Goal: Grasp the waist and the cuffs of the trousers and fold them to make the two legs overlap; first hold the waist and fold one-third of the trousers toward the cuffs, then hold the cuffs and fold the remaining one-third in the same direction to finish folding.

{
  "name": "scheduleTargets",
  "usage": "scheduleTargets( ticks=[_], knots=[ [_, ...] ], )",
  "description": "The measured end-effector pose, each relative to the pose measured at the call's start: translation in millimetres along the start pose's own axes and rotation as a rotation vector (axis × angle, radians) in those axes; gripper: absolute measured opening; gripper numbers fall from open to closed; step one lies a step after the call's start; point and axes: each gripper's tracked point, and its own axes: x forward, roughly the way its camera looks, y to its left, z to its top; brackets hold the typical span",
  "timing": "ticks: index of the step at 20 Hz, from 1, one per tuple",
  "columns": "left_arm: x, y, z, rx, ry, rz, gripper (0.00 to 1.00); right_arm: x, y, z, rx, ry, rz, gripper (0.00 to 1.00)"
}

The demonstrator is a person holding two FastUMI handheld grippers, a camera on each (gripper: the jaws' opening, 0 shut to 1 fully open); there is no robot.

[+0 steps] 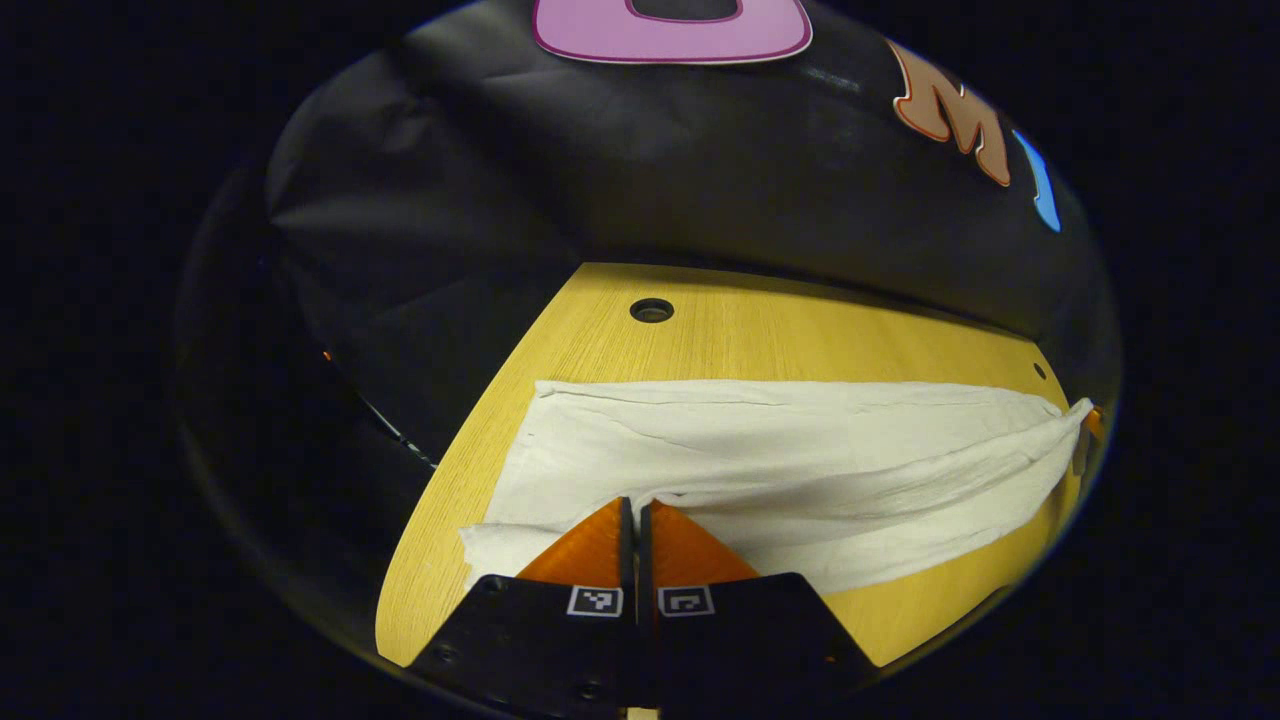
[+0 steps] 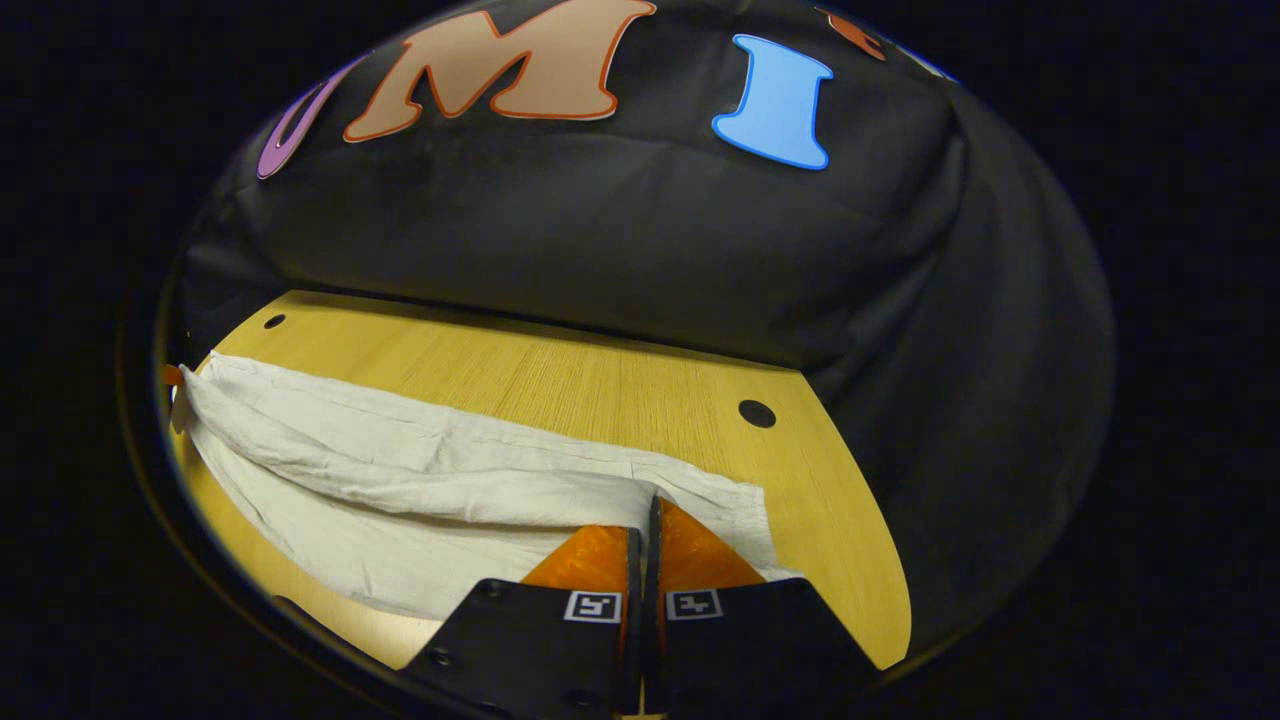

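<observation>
White trousers point(image 1: 780, 450) lie lengthwise across the wooden table point(image 1: 700, 340). In the left gripper view my left gripper point(image 1: 632, 503) is shut, pinching the near edge of the cloth at one end. In the right gripper view the trousers point(image 2: 400, 470) stretch off to the left, and my right gripper point(image 2: 648, 500) is shut on the near edge at the opposite end. The pinched edge is raised and drawn taut between the two grippers, forming a long fold over the layer beneath. The right gripper point(image 1: 1088, 425) peeks in at the far right, the left gripper point(image 2: 172, 377) at the far left. Which end is the waist I cannot tell.
The table has a large round cable hole point(image 1: 651, 310) near its back corner and a small hole point(image 1: 1039, 370) farther along. In the right gripper view another hole point(image 2: 756, 413) sits by the right edge. Black cloth walls close in right behind the table.
</observation>
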Motion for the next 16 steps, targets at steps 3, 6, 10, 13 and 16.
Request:
scheduleTargets(
  ticks=[3, 6, 10, 13, 16],
  knots=[
    [32.6, 8.2, 12.3, -0.001, -0.042, 0.052, 0.00, 51.8, 21.1, 1.3, 0.041, 0.003, 0.019, 0.02],
    [43.3, 11.9, 10.5, -0.005, -0.053, 0.071, 0.05, 71.5, 27.7, -4.3, 0.049, 0.009, 0.033, 0.05],
    [42.0, -3.2, 18.0, -0.061, -0.086, -0.002, 0.48, 68.3, 32.4, 0.6, 0.127, 0.014, 0.096, 0.17],
    [21.6, -1.1, 42.6, -0.072, -0.167, 0.019, 0.99, 49.2, 16.8, 16.8, 0.171, -0.016, 0.087, 0.72],
    [-13.1, -5.9, 60.1, -0.086, -0.245, 0.006, 0.96, 18.1, -29.8, 33.9, 0.216, -0.073, 0.026, 0.97]
  ],
)
